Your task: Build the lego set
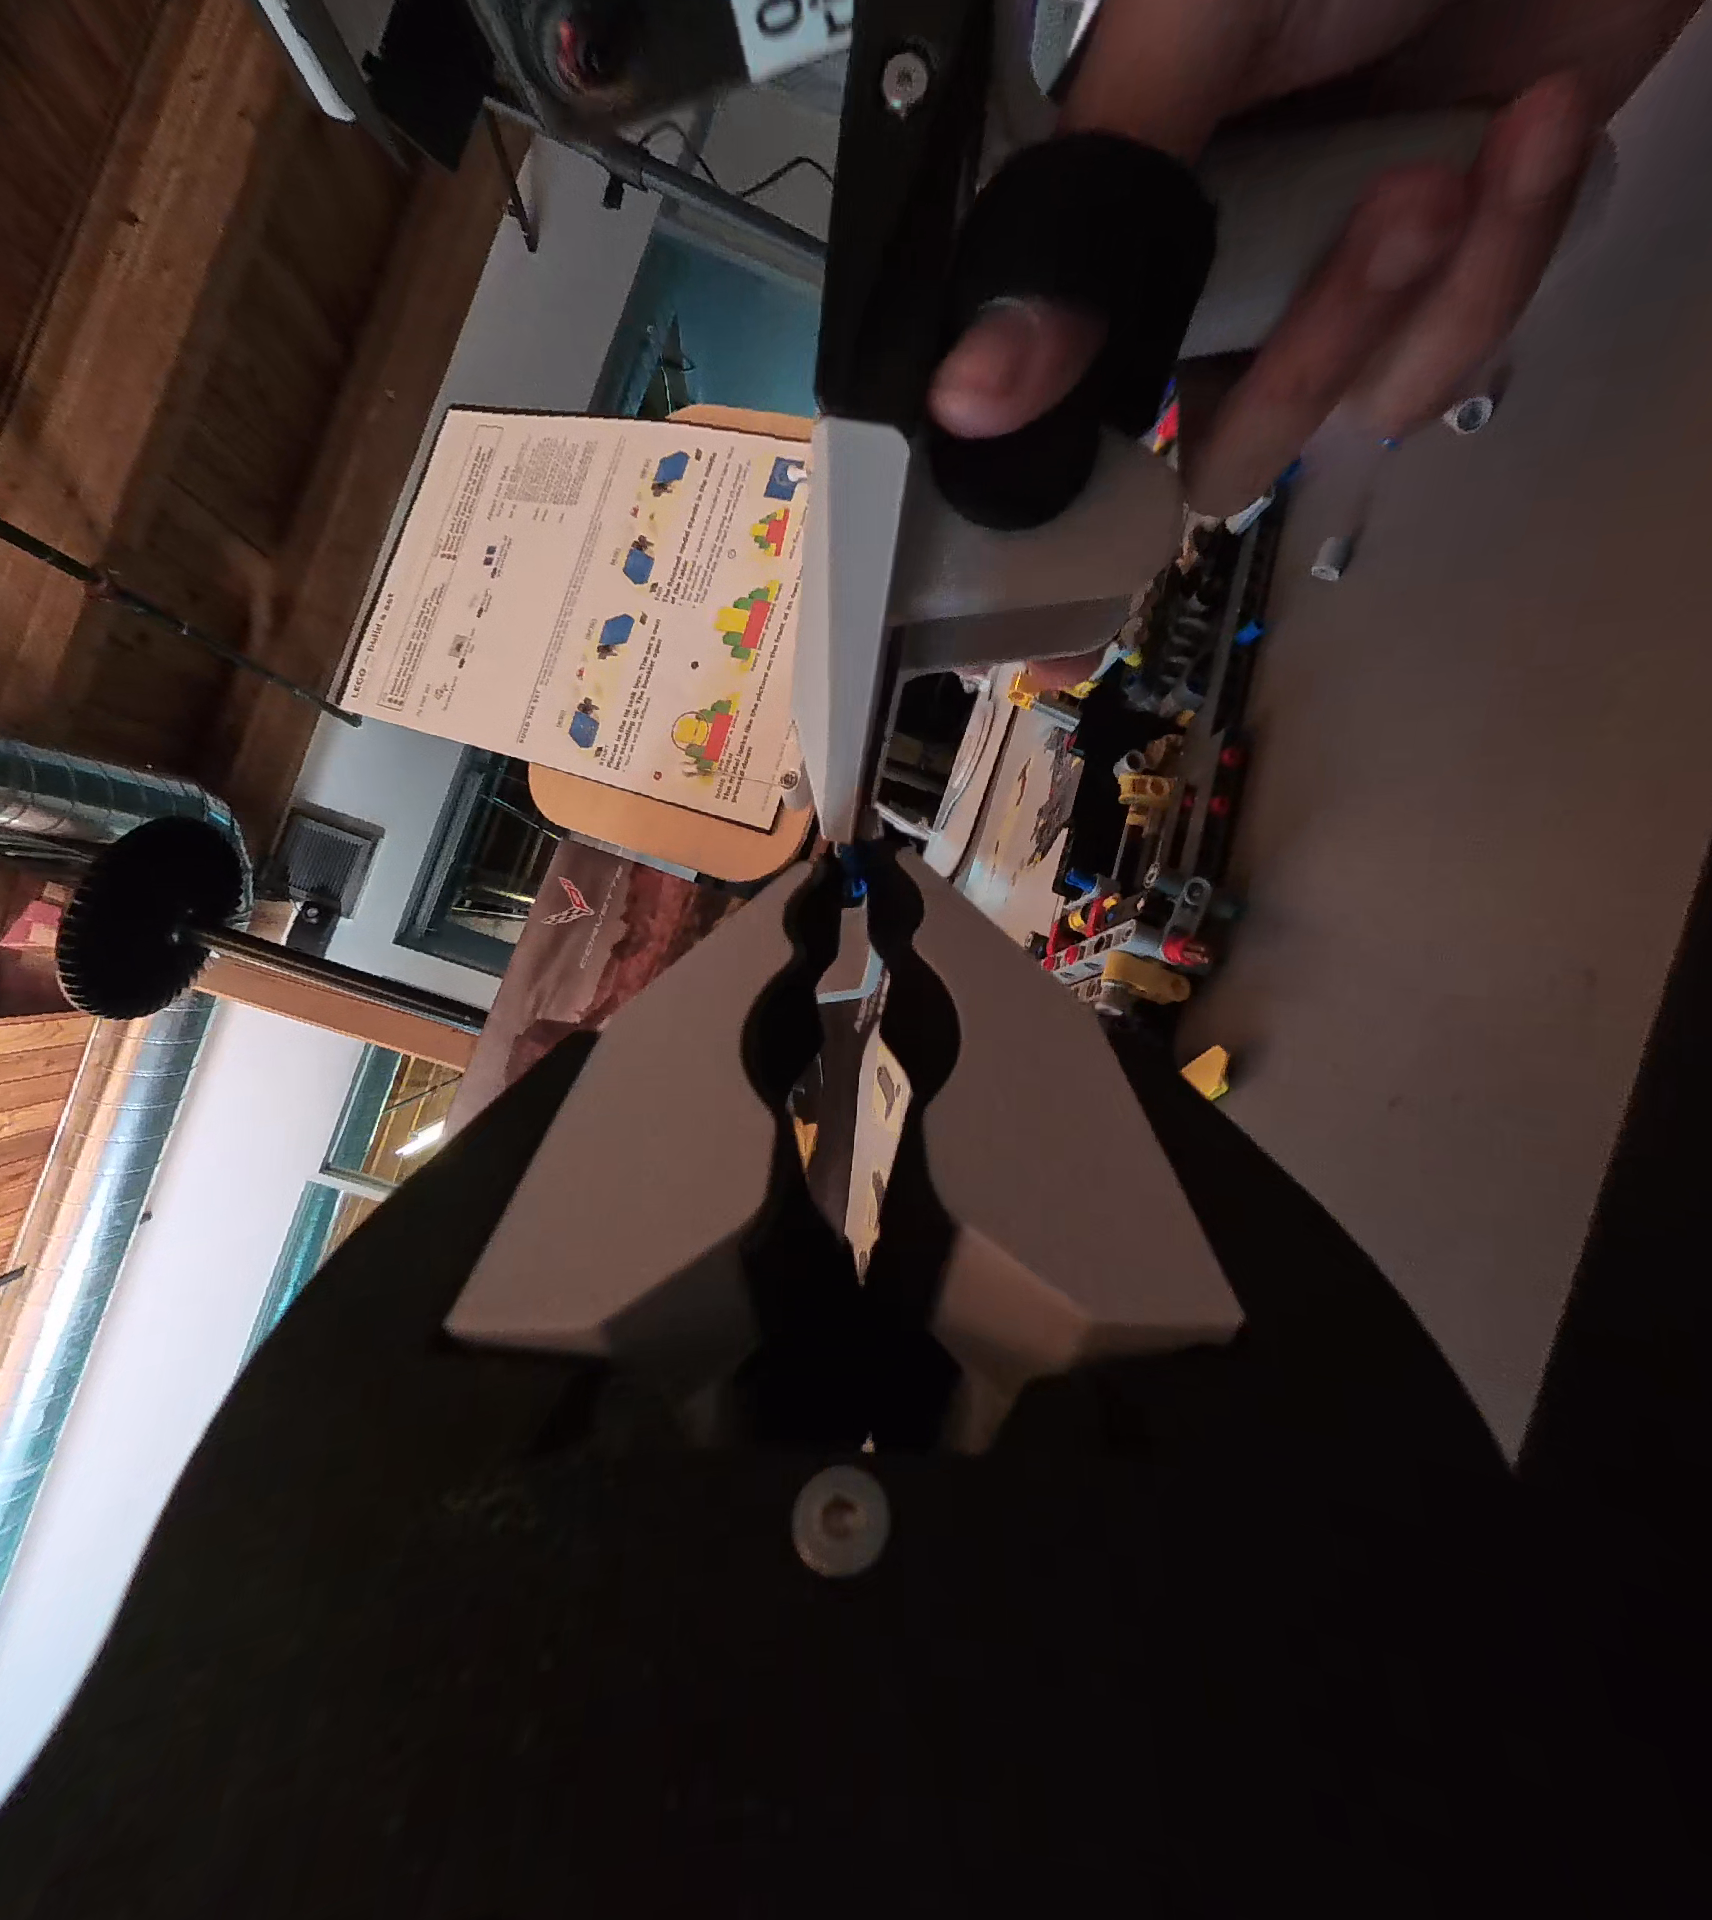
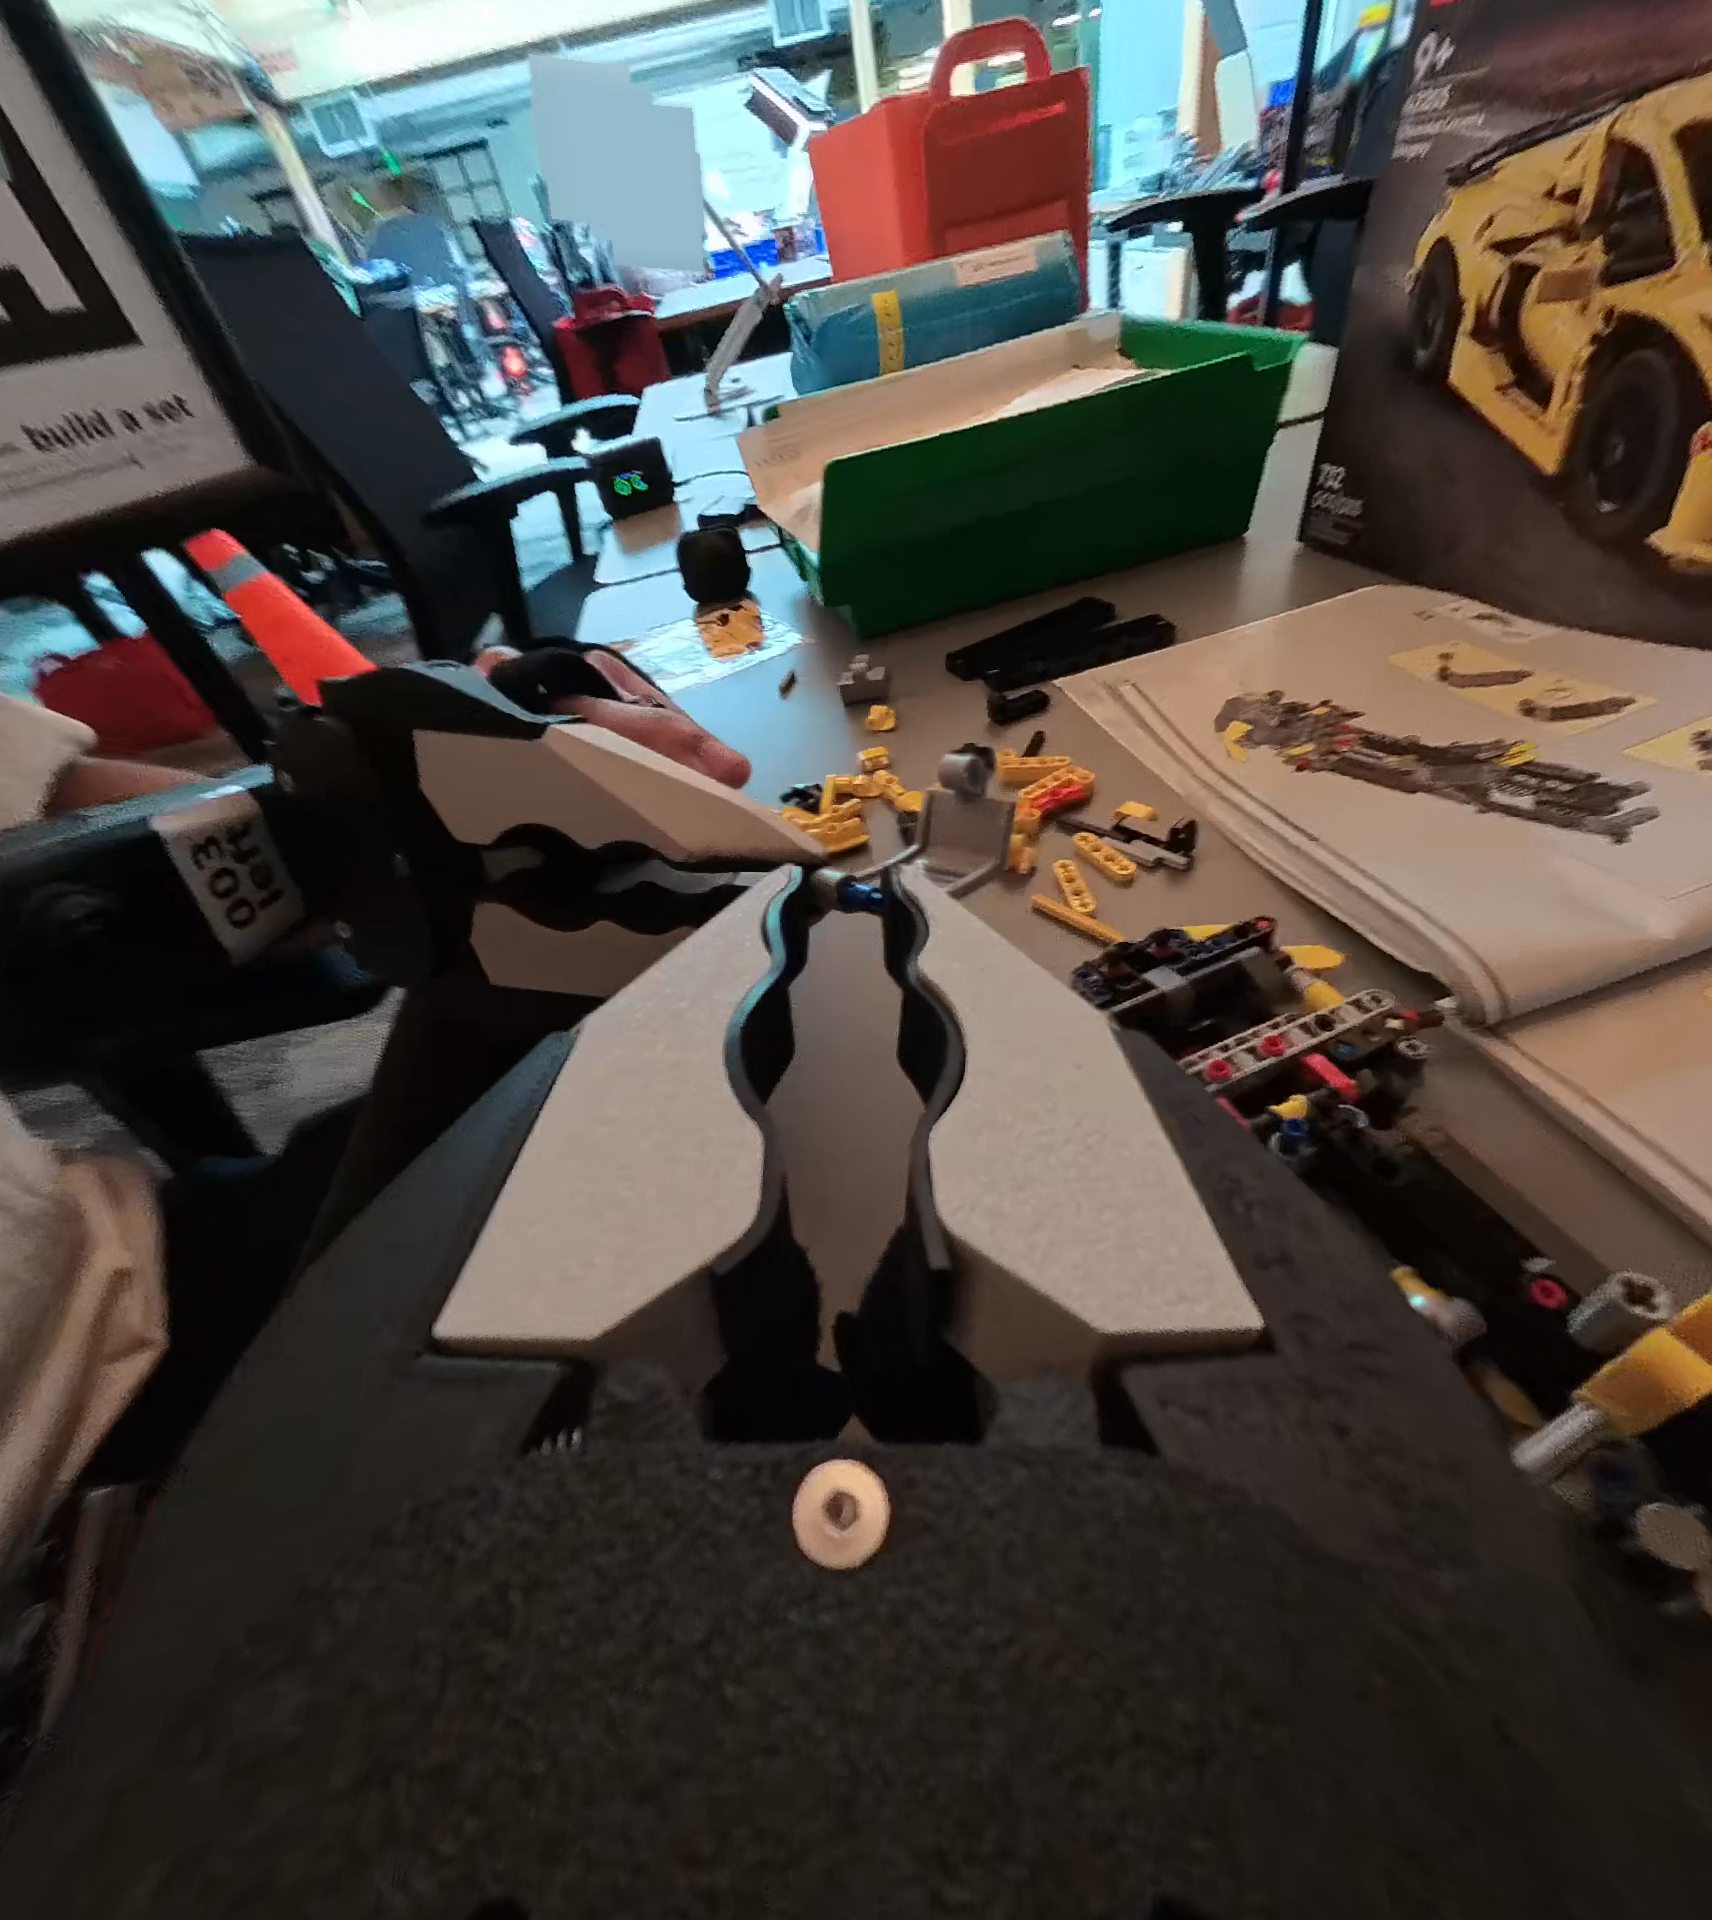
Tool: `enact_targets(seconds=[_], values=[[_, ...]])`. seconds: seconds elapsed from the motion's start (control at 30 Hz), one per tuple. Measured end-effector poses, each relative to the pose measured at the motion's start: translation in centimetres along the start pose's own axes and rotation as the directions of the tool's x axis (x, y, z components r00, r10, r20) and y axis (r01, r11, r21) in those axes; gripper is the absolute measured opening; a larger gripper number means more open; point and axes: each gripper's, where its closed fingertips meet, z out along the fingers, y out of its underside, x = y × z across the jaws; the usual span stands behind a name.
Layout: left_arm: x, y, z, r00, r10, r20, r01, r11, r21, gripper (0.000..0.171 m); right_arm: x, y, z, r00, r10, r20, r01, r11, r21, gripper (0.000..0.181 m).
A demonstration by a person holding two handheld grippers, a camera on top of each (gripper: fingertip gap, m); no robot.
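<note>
A small blue Lego pin [image 2: 854,900] with a pale grey end sits crosswise between the tips of the right gripper [image 2: 844,896], whose grey fingers [image 2: 1028,1101] are pinched on it. A bent grey Lego piece [image 2: 958,831] topped by a round connector stands just past the pin at 1 o'clock, touching its far end.

The left gripper [image 2: 790,857] comes in from 9 o'clock, its fingers pressed nearly together, with its tip meeting the pin's pale end. In the left wrist view the same blue pin [image 1: 854,878] shows at the tip of the left gripper [image 1: 847,868], though I cannot tell whether those fingers actually clamp it.

Beyond the pin, at 12 to 1 o'clock, loose yellow Lego beams [image 2: 1091,857] lie scattered on the grey table [image 2: 1236,582]. The dark, partly built Lego chassis [image 2: 1288,1049] lies at 3 o'clock, beside an open instruction booklet [image 2: 1351,790]. A green cardboard box [image 2: 1028,499] stands at 12 o'clock, and the black set box with a yellow car picture [image 2: 1600,312] at 2 o'clock.
</note>
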Motion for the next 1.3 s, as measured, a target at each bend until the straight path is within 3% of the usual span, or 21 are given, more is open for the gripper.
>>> enact_targets(seconds=[0.27, 0.43, 0.57, 0.63, 0.67, 0.73, 0.8, 0.83, 0.87, 0.97, 1.1, 1.23, 1.3], values=[[-0.4, -1.1, -0.5, 0.996, -0.093, -0.011, 0.094, 0.993, 0.077, 0.004, -1.3, -1.0, -1.2, 0.975, 0.129, 0.179, -0.139, 0.989, 0.047, 0.005], [-0.2, -1.2, -0.5, 0.995, -0.101, -0.018, 0.102, 0.991, 0.088, 0.006, -1.5, -1.0, -1.4, 0.967, 0.143, 0.210, -0.155, 0.987, 0.042, 0.003], [-2.4, -0.3, -0.7, 0.935, -0.353, -0.031, 0.355, 0.929, 0.104, 0.025, -1.7, -1.9, -2.1, 0.954, 0.160, 0.253, -0.186, 0.979, 0.083, 0.003], [-3.1, 0.1, -0.8, 0.807, -0.574, -0.141, 0.589, 0.800, 0.116, 0.028, -2.0, -2.6, -2.6, 0.933, 0.189, 0.306, -0.232, 0.966, 0.110, 0.004], [-2.7, 0.1, -0.7, 0.672, -0.694, -0.259, 0.731, 0.678, 0.078, 0.029, -2.5, -3.1, -2.9, 0.912, 0.203, 0.357, -0.263, 0.956, 0.128, 0.003], [-2.5, -0.4, -0.9, 0.326, -0.820, -0.471, 0.921, 0.388, -0.036, 0.035, -3.8, -3.9, -3.7, 0.851, 0.219, 0.477, -0.318, 0.938, 0.137, 0.003], [-3.1, -1.3, -1.6, 0.026, -0.797, -0.603, 0.981, 0.138, -0.140, 0.039, -4.8, -4.3, -4.1, 0.820, 0.191, 0.539, -0.314, 0.938, 0.145, 0.003], [-3.2, -2.2, -2.1, -0.093, -0.743, -0.662, 0.979, 0.054, -0.198, 0.039, -5.2, -4.4, -4.1, 0.811, 0.181, 0.556, -0.307, 0.941, 0.141, 0.003], [-3.3, -2.8, -2.4, -0.155, -0.704, -0.693, 0.972, 0.015, -0.233, 0.039, -5.5, -4.3, -3.9, 0.809, 0.165, 0.564, -0.289, 0.948, 0.137, 0.004], [-2.8, -3.1, -2.5, -0.215, -0.679, -0.702, 0.957, -0.001, -0.291, 0.035, -6.6, -3.8, -3.1, 0.809, 0.116, 0.577, -0.220, 0.969, 0.114, 0.003], [-2.7, -2.9, -2.5, -0.260, -0.665, -0.700, 0.945, -0.026, -0.326, 0.005, -6.8, -3.2, -2.4, 0.825, 0.098, 0.556, -0.178, 0.980, 0.092, 0.003], [-2.3, -2.6, -2.1, -0.231, -0.700, -0.676, 0.947, -0.003, -0.321, 0.003, -6.4, -3.2, -2.3, 0.844, 0.090, 0.529, -0.166, 0.981, 0.097, 0.004], [-2.5, -1.6, -1.4, -0.175, -0.758, -0.629, 0.960, 0.011, -0.280, 0.002, -5.1, -3.3, -2.1, 0.898, 0.058, 0.437, -0.129, 0.983, 0.134, 0.004]])
